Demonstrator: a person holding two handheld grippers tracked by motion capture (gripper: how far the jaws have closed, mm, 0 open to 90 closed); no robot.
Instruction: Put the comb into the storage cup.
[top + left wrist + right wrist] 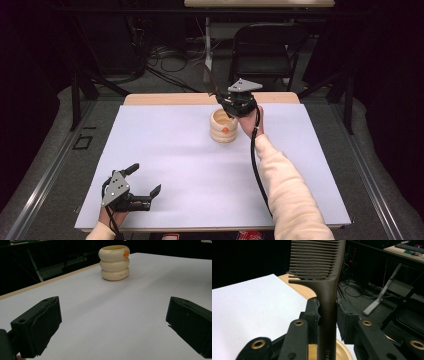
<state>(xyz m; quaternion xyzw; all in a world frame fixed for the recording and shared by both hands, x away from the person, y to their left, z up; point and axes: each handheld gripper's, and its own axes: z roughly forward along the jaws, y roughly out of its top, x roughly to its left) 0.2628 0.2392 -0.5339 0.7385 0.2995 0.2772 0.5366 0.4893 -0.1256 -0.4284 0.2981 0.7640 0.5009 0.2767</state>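
A cream ribbed cup [223, 126] with an orange sticker stands on the far middle of the white table [170, 150]. My right gripper [223, 97] hovers just above and behind it, shut on the handle of a dark brown comb [208, 79]. In the right gripper view the comb [327, 290] stands upright between the jaws [327, 308], teeth up, its handle running down toward the cup's rim [343, 350]. My left gripper [145, 179] rests open near the front left edge. Nothing is between its jaws [112, 322], which face the cup [114, 262] from far off.
A black folding chair [265, 50] and loose cables [170, 57] lie beyond the table's far wooden edge [165, 99]. Dark stands flank the table on both sides.
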